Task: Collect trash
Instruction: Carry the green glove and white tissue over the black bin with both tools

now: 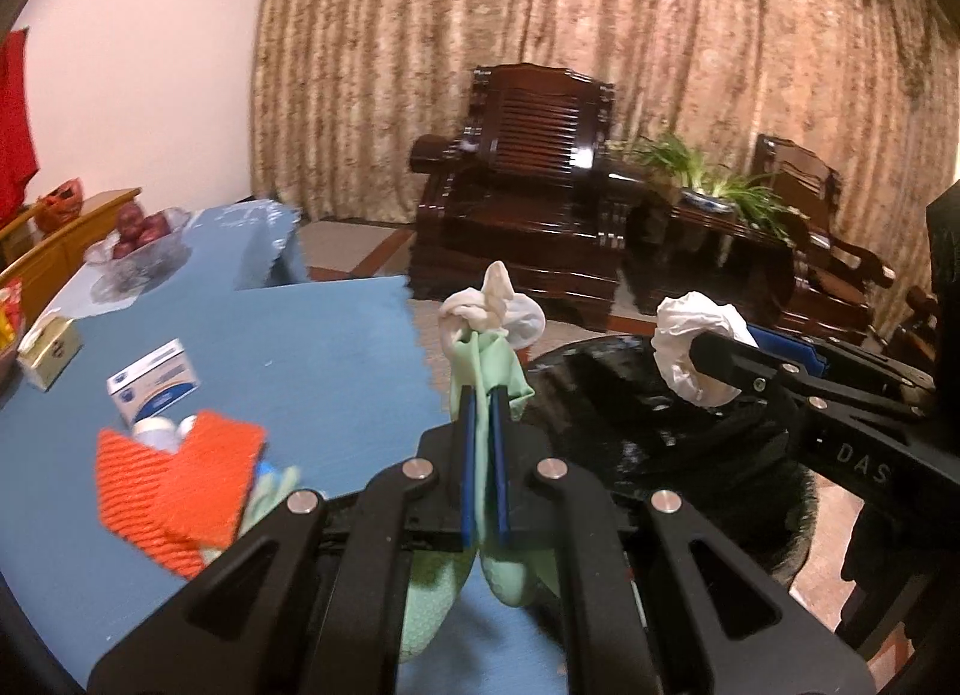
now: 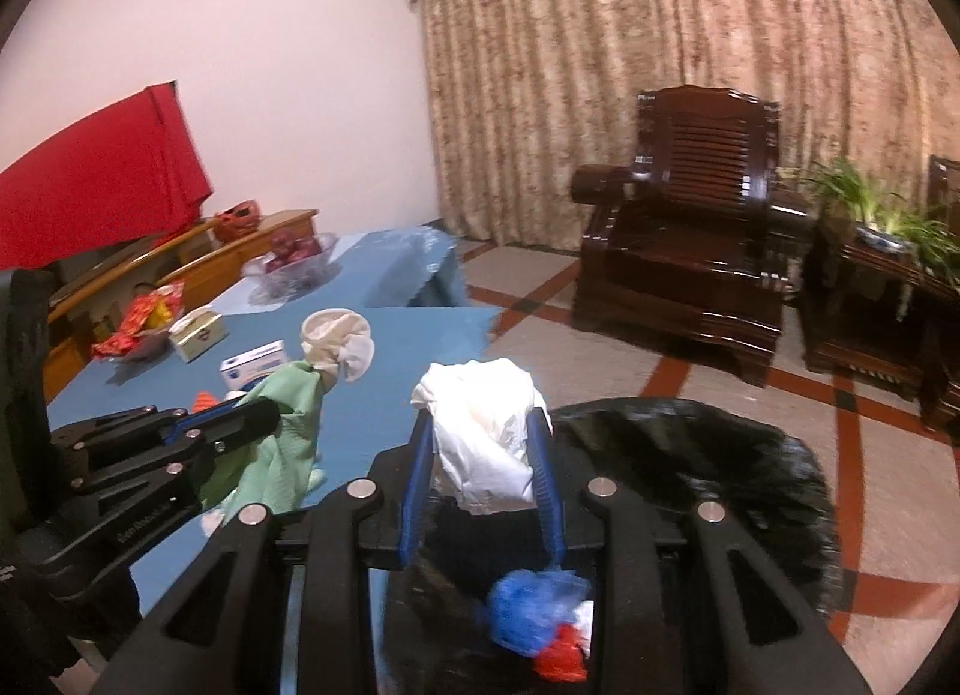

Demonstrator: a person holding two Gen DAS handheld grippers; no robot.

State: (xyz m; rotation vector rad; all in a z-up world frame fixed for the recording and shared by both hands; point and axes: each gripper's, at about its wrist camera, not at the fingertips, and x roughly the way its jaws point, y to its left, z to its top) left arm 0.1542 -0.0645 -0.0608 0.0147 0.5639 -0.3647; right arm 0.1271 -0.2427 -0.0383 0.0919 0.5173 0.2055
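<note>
The blue table stands before a beige curtain; a black-lined trash bin sits beside it. Above the table edge, the left gripper pinches a green cloth wrapping white tissue. Over the bin, the right gripper clamps crumpled white paper.

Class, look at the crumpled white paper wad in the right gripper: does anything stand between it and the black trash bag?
Nothing visible does. The right gripper holds the crumpled white paper wad directly over the open black trash bag, with only air between them.
</note>
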